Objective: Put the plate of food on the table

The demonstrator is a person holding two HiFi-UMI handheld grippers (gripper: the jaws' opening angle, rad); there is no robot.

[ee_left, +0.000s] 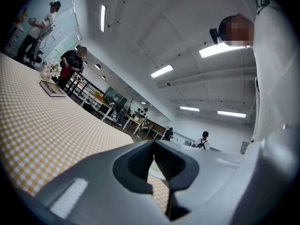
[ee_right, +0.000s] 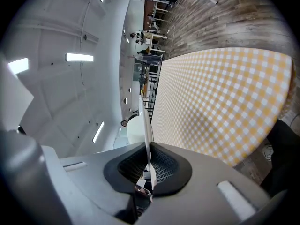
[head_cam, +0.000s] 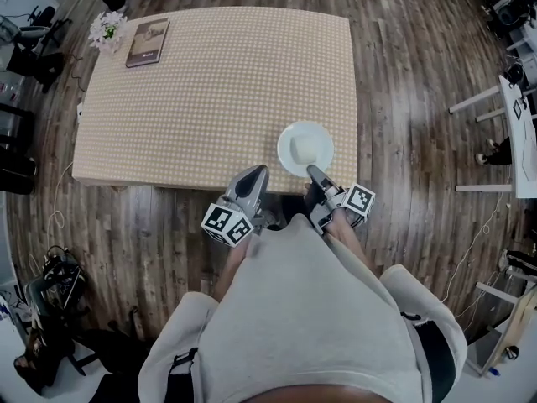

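A: Plate position?

B: White plate (head_cam: 286,159) with a pale block of food (head_cam: 304,147) on it, centre-right of the head view. It's over the lower right part of the checkered table (head_cam: 210,91), close to the near edge. Can't tell whether it's touching the cloth.

A: Grippers?

B: Right gripper (head_cam: 314,173) is clamped on the plate's near rim. In its own view the rim runs edge-on, pinched between the pads. Left gripper (head_cam: 258,173) is just left of the plate, apart from it, tip at the table's near edge. Its jaws are together with nothing in them.

A: Anything else on the table?

B: Flowers (head_cam: 107,30) at the upper left corner, dark booklet (head_cam: 148,42) just beside them. Both are well apart from the plate. Wood floor (head_cam: 411,74) all round.
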